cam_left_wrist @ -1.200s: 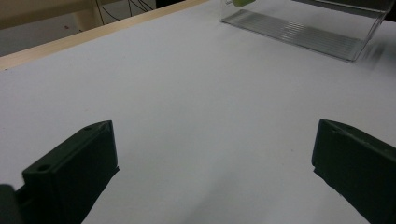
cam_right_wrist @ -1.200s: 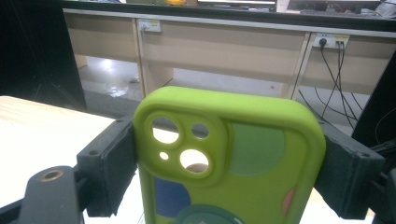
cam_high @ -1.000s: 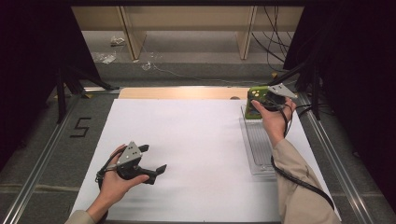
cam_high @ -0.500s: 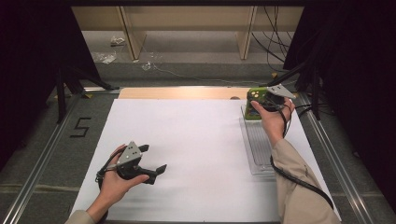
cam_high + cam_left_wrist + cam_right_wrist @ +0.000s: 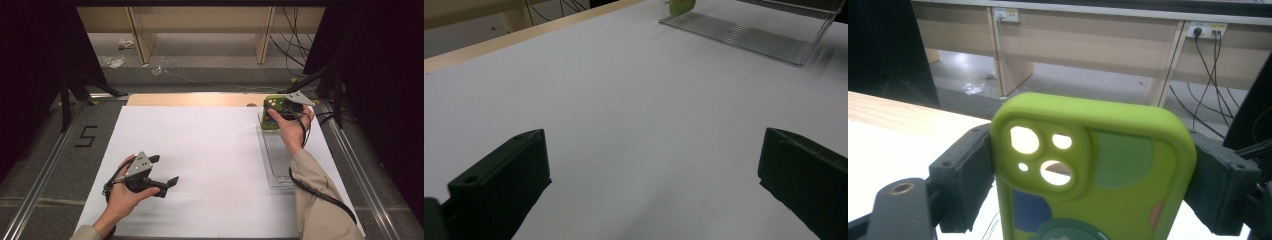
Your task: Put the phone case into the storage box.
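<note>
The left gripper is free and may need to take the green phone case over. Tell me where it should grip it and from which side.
Grip the green phone case across its two long side edges, as the right gripper already does, its jaws pressed on them. The left gripper, jaws open over the white table, would probably best come from the case's free camera-cutout end, which stands clear above those jaws.

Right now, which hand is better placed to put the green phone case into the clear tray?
Right. Its tongs already clamp the phone case over the tray; the left tongs stand open and far away.
</note>
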`<state>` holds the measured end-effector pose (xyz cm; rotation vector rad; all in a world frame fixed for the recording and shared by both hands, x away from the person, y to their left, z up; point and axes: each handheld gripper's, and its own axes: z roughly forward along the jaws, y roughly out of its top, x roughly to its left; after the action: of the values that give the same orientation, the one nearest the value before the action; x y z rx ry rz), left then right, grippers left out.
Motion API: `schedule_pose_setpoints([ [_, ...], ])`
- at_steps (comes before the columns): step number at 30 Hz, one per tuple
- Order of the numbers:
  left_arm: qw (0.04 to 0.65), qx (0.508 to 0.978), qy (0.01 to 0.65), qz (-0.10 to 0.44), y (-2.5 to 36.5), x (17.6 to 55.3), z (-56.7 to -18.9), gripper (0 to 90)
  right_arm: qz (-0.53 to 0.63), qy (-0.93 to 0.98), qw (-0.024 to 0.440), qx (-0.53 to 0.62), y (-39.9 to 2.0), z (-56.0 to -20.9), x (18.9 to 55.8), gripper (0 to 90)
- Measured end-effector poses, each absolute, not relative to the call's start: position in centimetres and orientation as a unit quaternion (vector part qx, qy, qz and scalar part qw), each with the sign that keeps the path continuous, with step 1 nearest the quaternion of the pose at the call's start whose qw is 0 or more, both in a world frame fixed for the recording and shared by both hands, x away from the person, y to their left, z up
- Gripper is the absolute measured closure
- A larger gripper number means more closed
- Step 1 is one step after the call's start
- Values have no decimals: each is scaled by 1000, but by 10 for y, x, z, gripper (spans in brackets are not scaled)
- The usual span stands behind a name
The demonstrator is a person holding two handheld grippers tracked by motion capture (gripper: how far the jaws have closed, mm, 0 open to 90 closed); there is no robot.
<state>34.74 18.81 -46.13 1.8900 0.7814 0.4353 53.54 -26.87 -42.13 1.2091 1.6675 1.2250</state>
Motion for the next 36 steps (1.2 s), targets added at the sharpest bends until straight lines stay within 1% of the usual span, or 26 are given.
schedule_pose_setpoints([
  [13,503,781,324,180,188,348,-461,0,474,650,360,473,-269,-425,537,172],
  [36,504,781,322,179,188,347,-461,0,466,654,368,468,-265,-427,541,167],
])
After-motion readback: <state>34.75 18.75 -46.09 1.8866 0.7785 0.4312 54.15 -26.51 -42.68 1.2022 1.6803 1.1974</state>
